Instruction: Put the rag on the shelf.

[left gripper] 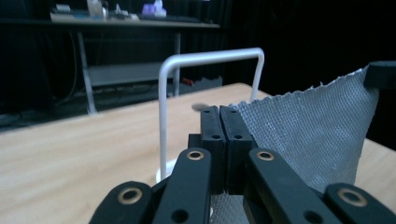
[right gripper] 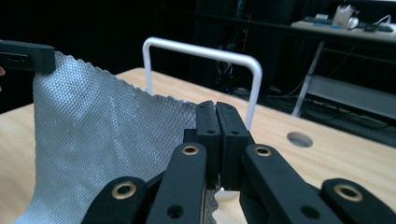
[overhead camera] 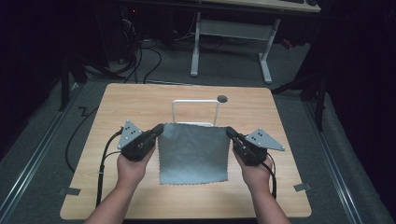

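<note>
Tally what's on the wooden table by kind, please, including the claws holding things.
Grey cloth, held up at its two top corners: 1
White wire rack, standing behind the cloth: 1
Claws, left claw and right claw, each shut on a cloth corner: 2
Total: 4

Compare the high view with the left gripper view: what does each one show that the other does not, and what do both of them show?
High view alone: both hands, the left hand and the right hand, the cloth's free lower edge, and the whole table.

Left gripper view alone: the left gripper seen close, its jaws pressed together on a cloth corner, and a far desk with small items.

Both: the grey cloth, held up by its two top corners, the white rack behind it, and the right gripper.
</note>
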`<move>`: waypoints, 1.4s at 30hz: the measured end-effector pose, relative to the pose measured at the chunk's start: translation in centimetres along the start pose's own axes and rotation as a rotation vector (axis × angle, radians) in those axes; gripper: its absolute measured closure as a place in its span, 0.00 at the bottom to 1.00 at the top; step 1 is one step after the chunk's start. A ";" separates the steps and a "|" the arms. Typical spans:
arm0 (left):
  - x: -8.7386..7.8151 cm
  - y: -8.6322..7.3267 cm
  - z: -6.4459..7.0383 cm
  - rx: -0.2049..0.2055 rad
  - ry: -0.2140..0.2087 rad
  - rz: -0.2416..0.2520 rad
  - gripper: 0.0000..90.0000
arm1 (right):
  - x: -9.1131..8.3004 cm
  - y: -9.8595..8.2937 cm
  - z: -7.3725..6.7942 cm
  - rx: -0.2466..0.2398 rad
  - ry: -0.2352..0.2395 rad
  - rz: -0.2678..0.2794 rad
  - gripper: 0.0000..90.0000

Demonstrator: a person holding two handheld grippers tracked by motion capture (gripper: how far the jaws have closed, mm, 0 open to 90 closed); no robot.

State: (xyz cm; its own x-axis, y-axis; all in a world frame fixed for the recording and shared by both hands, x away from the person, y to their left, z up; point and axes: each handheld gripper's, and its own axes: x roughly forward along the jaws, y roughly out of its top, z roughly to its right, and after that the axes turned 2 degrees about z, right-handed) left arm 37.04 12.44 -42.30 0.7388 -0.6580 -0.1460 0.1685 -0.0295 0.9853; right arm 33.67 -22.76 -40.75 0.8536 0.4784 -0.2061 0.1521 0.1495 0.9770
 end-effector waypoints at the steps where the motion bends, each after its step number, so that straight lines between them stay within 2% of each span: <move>1: 0.1 0.4 0.0 0.001 0.002 0.019 1.00 | 0.0 0.0 0.0 0.000 0.000 0.000 0.99; 8: 1.1 3.0 -0.1 0.036 0.013 0.073 1.00 | 0.5 1.8 1.1 0.031 -0.009 0.043 0.99; 14: 1.9 4.8 -0.4 0.066 0.021 0.097 1.00 | 1.0 3.5 2.1 0.034 -0.015 0.074 0.99; 21: 3.2 7.3 -1.5 0.100 0.035 0.122 1.00 | 1.9 5.8 3.3 0.026 -0.026 0.099 0.99; 23: 3.7 8.0 -2.0 0.105 0.037 0.126 1.00 | 2.9 6.6 3.9 0.026 -0.034 0.099 0.99; 27: 5.2 8.9 -3.2 0.098 0.056 0.122 1.00 | 3.9 7.3 4.7 0.043 -0.041 0.105 0.99; 31: 6.9 8.9 -4.5 0.093 0.077 0.099 1.00 | 5.7 7.8 5.8 0.061 -0.049 0.095 0.99; 33: 7.7 8.9 -5.1 0.092 0.085 0.087 1.00 | 6.7 7.9 6.3 0.055 -0.057 0.091 0.99; 36: 8.9 9.0 -6.0 0.077 0.094 0.070 1.00 | 8.6 8.2 7.3 0.060 -0.067 0.071 0.99; 37: 9.2 9.1 -6.3 0.067 0.097 0.065 1.00 | 8.6 8.2 7.3 0.060 -0.067 0.071 0.99; 40: 10.4 9.2 -7.0 0.049 0.105 0.048 1.00 | 10.2 8.1 8.0 0.068 -0.079 0.048 0.99; 42: 11.4 8.8 -7.6 0.044 0.112 0.006 1.00 | 11.2 7.9 8.6 0.082 -0.082 0.023 0.99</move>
State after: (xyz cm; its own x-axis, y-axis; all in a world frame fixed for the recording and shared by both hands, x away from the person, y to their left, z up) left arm 51.91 10.40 -35.96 0.8085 -0.5698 -0.1467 0.1367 -0.0606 0.9888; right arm 48.71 -23.63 -34.92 0.8947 0.4079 -0.1819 0.1696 0.0666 0.9833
